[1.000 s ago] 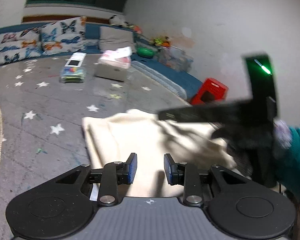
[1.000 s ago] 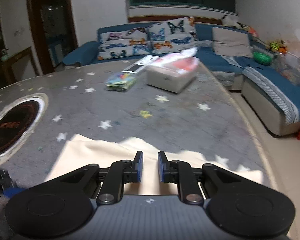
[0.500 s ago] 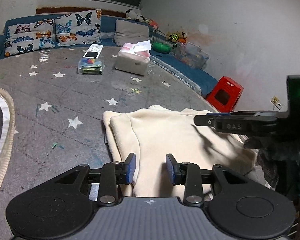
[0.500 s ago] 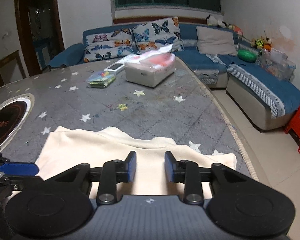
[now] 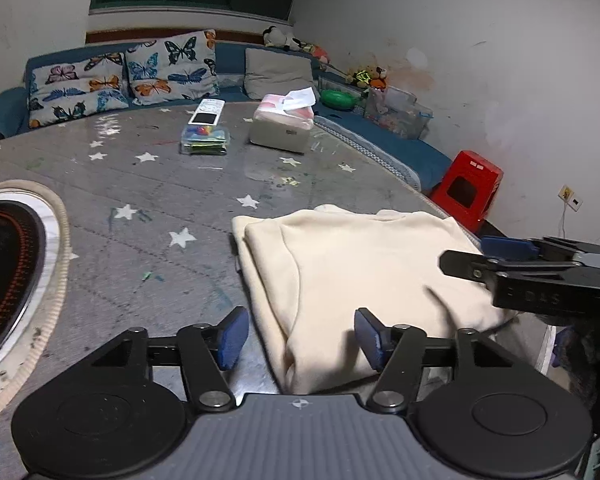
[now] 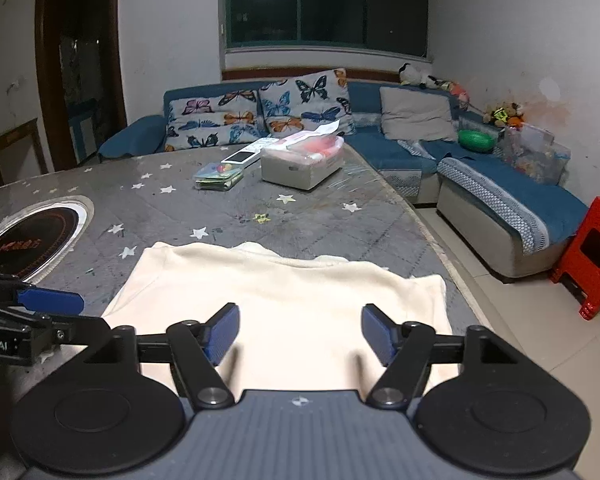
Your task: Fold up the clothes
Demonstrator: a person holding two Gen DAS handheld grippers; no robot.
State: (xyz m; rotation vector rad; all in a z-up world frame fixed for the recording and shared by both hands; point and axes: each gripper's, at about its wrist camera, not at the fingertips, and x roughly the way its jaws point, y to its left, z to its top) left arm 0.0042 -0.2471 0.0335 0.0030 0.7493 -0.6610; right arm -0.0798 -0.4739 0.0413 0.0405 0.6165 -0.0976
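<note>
As before (folded) cream garment [image 5: 364,276], hand-held grippers wider

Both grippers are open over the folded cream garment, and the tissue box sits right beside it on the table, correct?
Not quite. Both the left gripper and right gripper are open over the cream garment, but the tissue box stands well apart from it, far across the table, near the sofa. The right wrist view shows the gap.

Cream garment [image 5: 352,276] lies folded flat on the grey star-patterned table [image 5: 148,200], layered edges stacked along its left side, near the table's right edge
</note>
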